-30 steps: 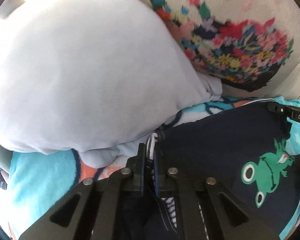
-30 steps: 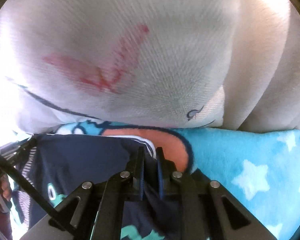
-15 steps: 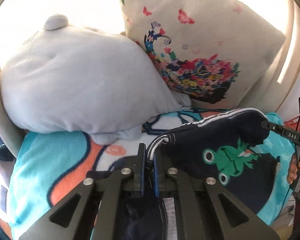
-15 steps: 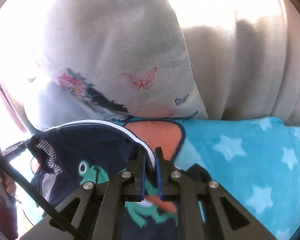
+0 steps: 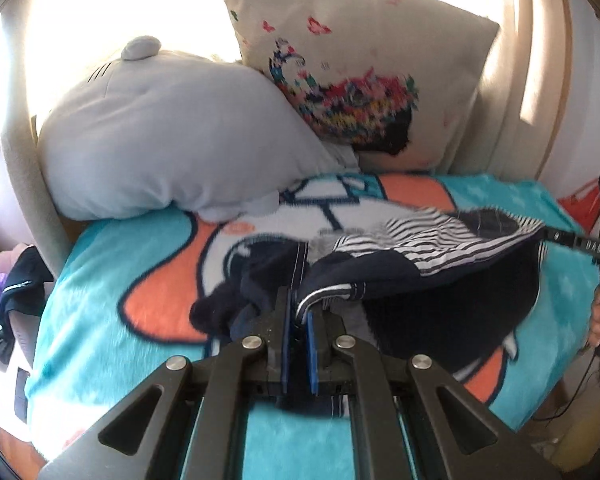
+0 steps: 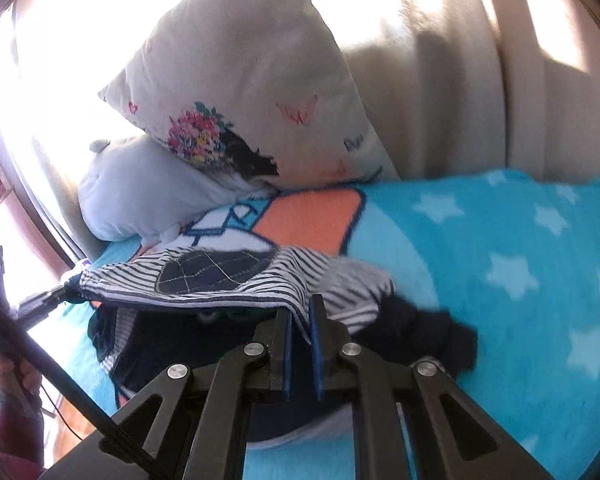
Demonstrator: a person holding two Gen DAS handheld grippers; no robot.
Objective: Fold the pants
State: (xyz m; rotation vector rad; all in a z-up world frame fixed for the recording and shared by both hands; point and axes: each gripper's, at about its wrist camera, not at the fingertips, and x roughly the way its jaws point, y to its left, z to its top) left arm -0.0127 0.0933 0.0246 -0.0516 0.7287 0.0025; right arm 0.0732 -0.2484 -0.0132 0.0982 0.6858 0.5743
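From my left wrist view, the way ahead at twelve o'clock is blocked by the grey plush pillow and, at one o'clock, the floral cushion leaning on it. The pants hang stretched across toward three o'clock, barring that side. Bare blanket lies open at nine to ten o'clock. On my right wrist view, starred blanket is open from one to four o'clock; the upholstered back walls off twelve.
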